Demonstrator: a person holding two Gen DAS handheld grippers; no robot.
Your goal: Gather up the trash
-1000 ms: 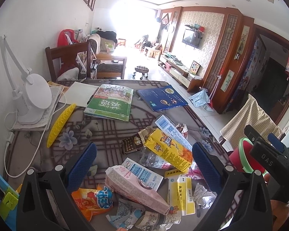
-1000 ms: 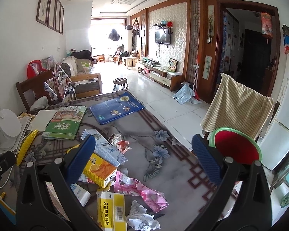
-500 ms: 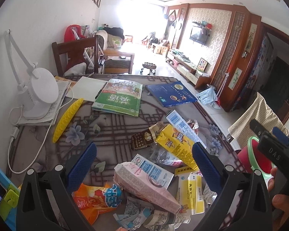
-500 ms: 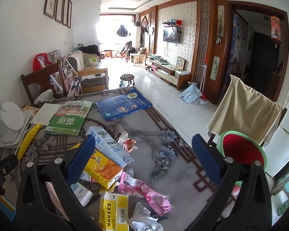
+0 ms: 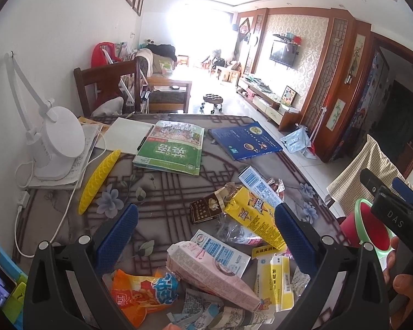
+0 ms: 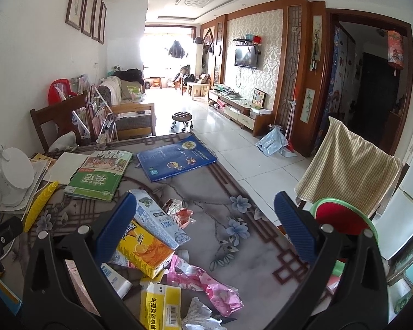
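A heap of trash lies on the patterned table (image 5: 165,192): a pink carton (image 5: 209,275), a yellow carton (image 5: 253,217), an orange snack wrapper (image 5: 140,294), a brown packet (image 5: 206,209) and a small yellow box (image 5: 274,280). My left gripper (image 5: 203,236) hovers open above the heap, nothing between its fingers. In the right wrist view the yellow carton (image 6: 146,250), a blue-white carton (image 6: 157,220), a pink wrapper (image 6: 206,283) and crumpled paper (image 6: 198,316) lie below my right gripper (image 6: 203,231), which is open and empty. A red bin with a green rim (image 6: 341,217) stands beside the table's right edge.
A green book (image 5: 170,148), a blue book (image 5: 245,140), white paper, a yellow pencil case (image 5: 99,181) and a white desk lamp (image 5: 57,145) with its cable occupy the far table. A chair with a checked cloth (image 6: 347,167) stands right of the bin. A wooden chair (image 5: 107,85) is behind the table.
Both grippers have shifted slightly, the views tilting up and the trash heap sliding a little in frame. Both stay open and nothing was picked up.
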